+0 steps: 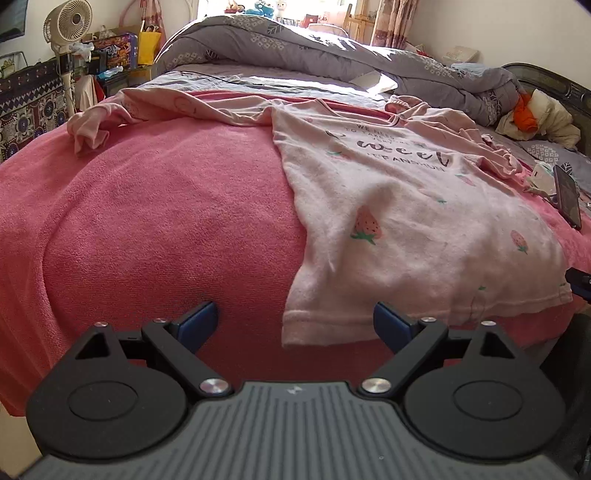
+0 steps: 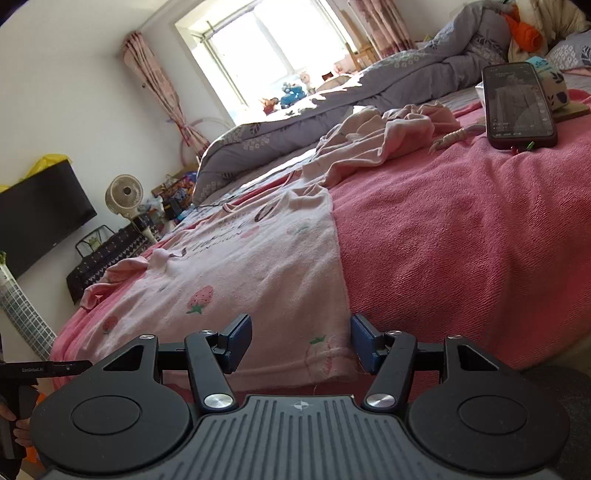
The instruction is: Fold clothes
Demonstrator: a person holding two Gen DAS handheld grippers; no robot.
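A pale pink long-sleeved shirt (image 1: 406,206) with strawberry prints and dark lettering lies face up on a pink towel blanket (image 1: 166,221). One sleeve (image 1: 96,125) stretches out to the left; the other (image 1: 484,144) is bunched up near the collar. My left gripper (image 1: 295,321) is open wide at the near edge, and the hem's left corner lies between its blue pads without touching them. In the right wrist view the shirt (image 2: 240,273) runs away from me. My right gripper (image 2: 301,341) is open over the hem's right corner, which lies flat between its pads.
A phone (image 2: 517,107) lies on the blanket (image 2: 461,240) to the right of the shirt, beside a small patterned box. A rumpled grey duvet (image 1: 295,48) fills the far half of the bed. A fan (image 1: 68,22) and cluttered furniture stand beyond the bed's left side.
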